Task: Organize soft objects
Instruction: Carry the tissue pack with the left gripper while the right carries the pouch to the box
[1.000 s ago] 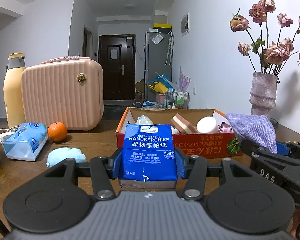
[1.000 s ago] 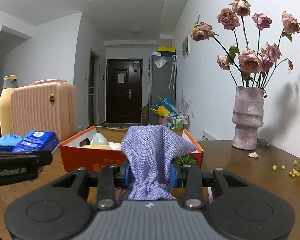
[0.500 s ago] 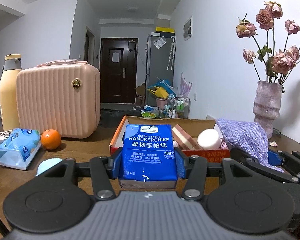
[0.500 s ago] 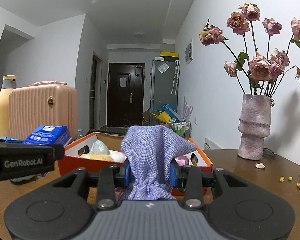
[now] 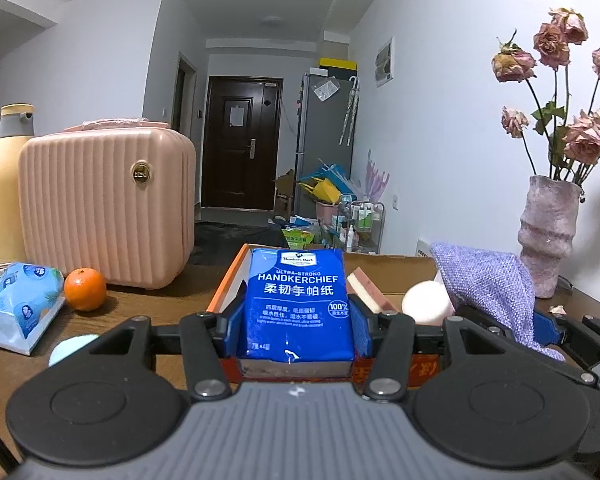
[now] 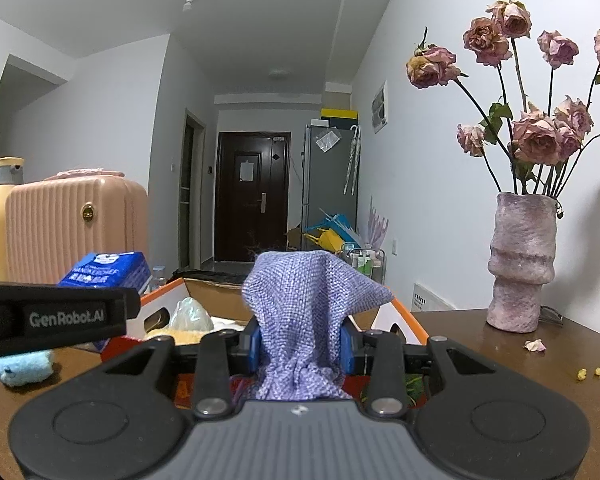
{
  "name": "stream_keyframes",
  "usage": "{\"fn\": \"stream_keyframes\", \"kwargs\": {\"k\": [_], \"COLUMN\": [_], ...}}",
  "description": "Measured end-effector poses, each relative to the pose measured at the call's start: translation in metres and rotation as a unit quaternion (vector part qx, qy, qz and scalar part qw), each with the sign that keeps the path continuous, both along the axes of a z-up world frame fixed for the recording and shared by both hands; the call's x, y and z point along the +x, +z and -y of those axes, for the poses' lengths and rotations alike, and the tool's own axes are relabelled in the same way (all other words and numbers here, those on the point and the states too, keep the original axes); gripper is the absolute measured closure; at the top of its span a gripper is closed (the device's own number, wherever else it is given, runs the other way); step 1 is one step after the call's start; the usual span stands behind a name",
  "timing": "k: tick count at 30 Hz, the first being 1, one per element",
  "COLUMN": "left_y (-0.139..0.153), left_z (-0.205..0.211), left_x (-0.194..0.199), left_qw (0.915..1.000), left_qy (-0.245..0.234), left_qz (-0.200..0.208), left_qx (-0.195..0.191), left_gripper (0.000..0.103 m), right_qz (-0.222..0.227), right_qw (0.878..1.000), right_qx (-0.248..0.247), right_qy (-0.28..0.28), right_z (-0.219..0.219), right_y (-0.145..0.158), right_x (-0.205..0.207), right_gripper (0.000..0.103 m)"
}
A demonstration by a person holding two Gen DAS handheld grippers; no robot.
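Blue handkerchief pack [image 5: 298,308] upright, clamped between the blue pads of the left gripper [image 5: 296,330], held above the near edge of an orange cardboard box [image 5: 228,280]. Purple knitted cloth [image 6: 304,304] pinched tight in the right gripper [image 6: 302,346], top bunched up above the pads, loose end draped down over the gripper body. Same cloth visible from the left wrist, just right of the pack, also over the box. Inside the box: a white round thing [image 5: 424,304], a striped pink-and-cream block [image 5: 366,290], a pale green crumpled bag [image 6: 190,314], something yellow beside it. On the brown wooden table [image 6: 480,344], left of the box: light blue fluffy ball [image 6: 24,366], orange [image 5: 85,289], blue tissue pack [image 5: 18,306], pink ribbed suitcase [image 5: 104,204], cream bottle [image 5: 4,180]. To the right: rough pink vase [image 6: 522,260] with dried roses [image 6: 540,136], a fallen petal [image 6: 534,345] and yellow crumbs [image 6: 588,372] nearby.
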State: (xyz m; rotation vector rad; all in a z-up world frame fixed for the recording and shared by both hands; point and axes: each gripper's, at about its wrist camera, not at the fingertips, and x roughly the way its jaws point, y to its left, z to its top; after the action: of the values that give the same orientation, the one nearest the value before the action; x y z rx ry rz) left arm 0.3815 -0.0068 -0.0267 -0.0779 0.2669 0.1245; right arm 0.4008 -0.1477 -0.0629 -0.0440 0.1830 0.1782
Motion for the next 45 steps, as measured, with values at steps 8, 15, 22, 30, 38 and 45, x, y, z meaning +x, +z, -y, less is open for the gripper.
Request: {"fn": "stream_keyframes", "kwargs": {"k": [8,15,22,30,38,45], "left_y": [0.000,0.002,0.004,0.005,0.004,0.002], "left_z": [-0.001,-0.005,-0.006,-0.007,-0.006,-0.001], "left_x": [0.020,0.042,0.068,0.093,0.116,0.133], "left_qw": [1.0000,0.9998,0.9997,0.9996,0.9996,0.9996], "left_qy": [0.003,0.009,0.013,0.017,0.020,0.019], "left_qz": [0.003,0.007,0.010,0.013,0.016,0.019], "left_qx": [-0.006,-0.014,-0.020,-0.019,-0.013,-0.001], "left_gripper": [0.050,0.050,0.050,0.050,0.050,0.050], "right_qz": [0.004,0.009,0.015,0.024,0.025,0.020], "right_qw": [1.000,1.000,1.000,0.999,0.999,0.999], "right_qx": [0.006,0.015,0.021,0.026,0.030,0.027], "right_qy": [-0.004,-0.007,-0.007,-0.010,-0.017,-0.020], "right_z": [-0.001,-0.001,-0.003,-0.004,-0.005,-0.009], "right_y": [0.000,0.002,0.004,0.008,0.008,0.006], "right_x": [0.023,0.045,0.067,0.094,0.118,0.137], "right_gripper": [0.068,0.068,0.068,0.068,0.068,0.068]}}
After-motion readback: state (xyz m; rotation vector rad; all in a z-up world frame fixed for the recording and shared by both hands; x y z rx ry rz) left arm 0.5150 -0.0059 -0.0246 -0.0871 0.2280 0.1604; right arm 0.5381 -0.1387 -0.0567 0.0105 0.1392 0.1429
